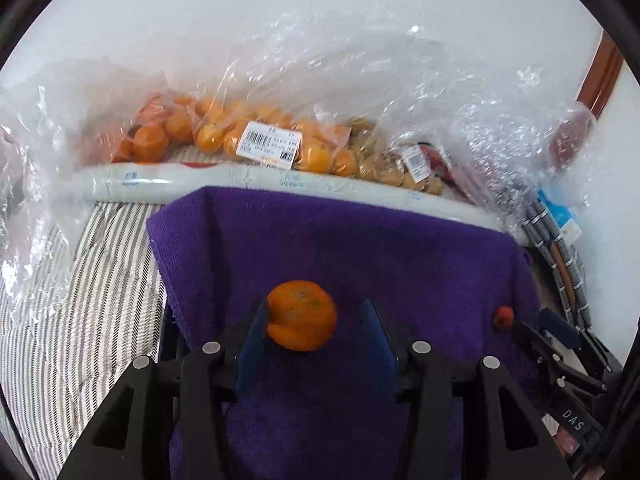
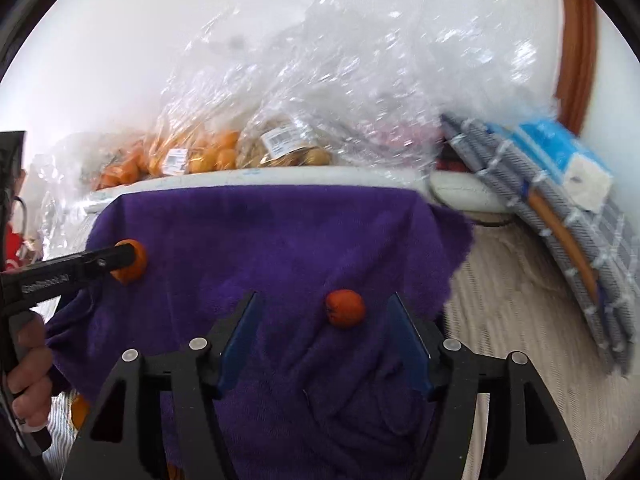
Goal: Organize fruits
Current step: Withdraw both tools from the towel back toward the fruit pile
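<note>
Left claw (image 1: 316,320): jaws partly apart around a mandarin (image 1: 302,315); the left blue pad touches the fruit's side, the right pad stands clear of it, so it has no grip
Mandarin: sits on the purple towel (image 1: 360,248), lower centre of the left wrist view; in the right wrist view it shows at the left edge, behind the tip of the left claw
Right claw (image 2: 324,332): jaws wide, nothing pressed between the pads
Small red-orange fruit (image 2: 345,307): lies on the towel between the right claw's open jaws, nearer the right pad, touching neither; in the left wrist view it sits at the towel's right edge
Purple towel: draped over a raised surface, filling the middle of both views
Bagged oranges (image 1: 224,132): in clear plastic with a barcode label, upper centre, behind the towel
Bagged brown fruit (image 1: 384,160): right of the oranges, kind unclear
White roll (image 1: 160,184): lies along the towel's far edge
Striped cloth (image 1: 80,300): covers the counter at lower left
Hand (image 2: 28,368): grips the left claw's handle, lower left of the right wrist view
Blue-and-white pack (image 2: 560,160): upper right, on a grey woven mat (image 2: 560,240)
</note>
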Tool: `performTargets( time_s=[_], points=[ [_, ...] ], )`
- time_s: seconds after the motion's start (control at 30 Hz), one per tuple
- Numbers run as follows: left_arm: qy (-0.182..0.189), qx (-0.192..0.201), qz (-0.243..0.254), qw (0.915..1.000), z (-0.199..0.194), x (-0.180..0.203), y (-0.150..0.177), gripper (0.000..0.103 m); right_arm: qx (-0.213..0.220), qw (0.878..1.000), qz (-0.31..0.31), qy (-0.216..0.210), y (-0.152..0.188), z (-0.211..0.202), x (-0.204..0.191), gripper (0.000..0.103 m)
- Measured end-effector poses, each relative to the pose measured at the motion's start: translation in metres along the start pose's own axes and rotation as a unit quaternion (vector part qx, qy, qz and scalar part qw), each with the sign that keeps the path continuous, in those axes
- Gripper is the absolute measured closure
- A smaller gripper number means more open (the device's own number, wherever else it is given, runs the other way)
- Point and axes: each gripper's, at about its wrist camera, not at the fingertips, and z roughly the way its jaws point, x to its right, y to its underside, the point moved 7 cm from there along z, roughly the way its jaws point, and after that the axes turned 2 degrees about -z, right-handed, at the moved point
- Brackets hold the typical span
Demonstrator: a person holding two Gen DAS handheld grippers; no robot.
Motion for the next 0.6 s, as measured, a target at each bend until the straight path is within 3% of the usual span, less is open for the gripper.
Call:
performTargets(
  time_s=[0.3, 0.43, 0.6],
  points=[
    [0.005, 0.043, 0.009, 0.999, -0.075, 0.006, 0.008, 0.056, 0.039, 0.999, 0.035, 0.01, 0.009, -0.076, 0.01, 0.038],
    [-0.018, 0.066, 0.027, 0.9973, -0.117, 0.005, 0.024, 0.056, 0.061, 0.997, 0.05, 0.025, 0.021, -0.118, 0.012, 0.038],
    [-0.001, 0.058, 0.032, 0.9978, -0.159, 0.004, 0.046, 0.056, 0.06, 0.996, 0.048, 0.038, 0.041, -0.156, 0.005, 0.038]
  ],
)
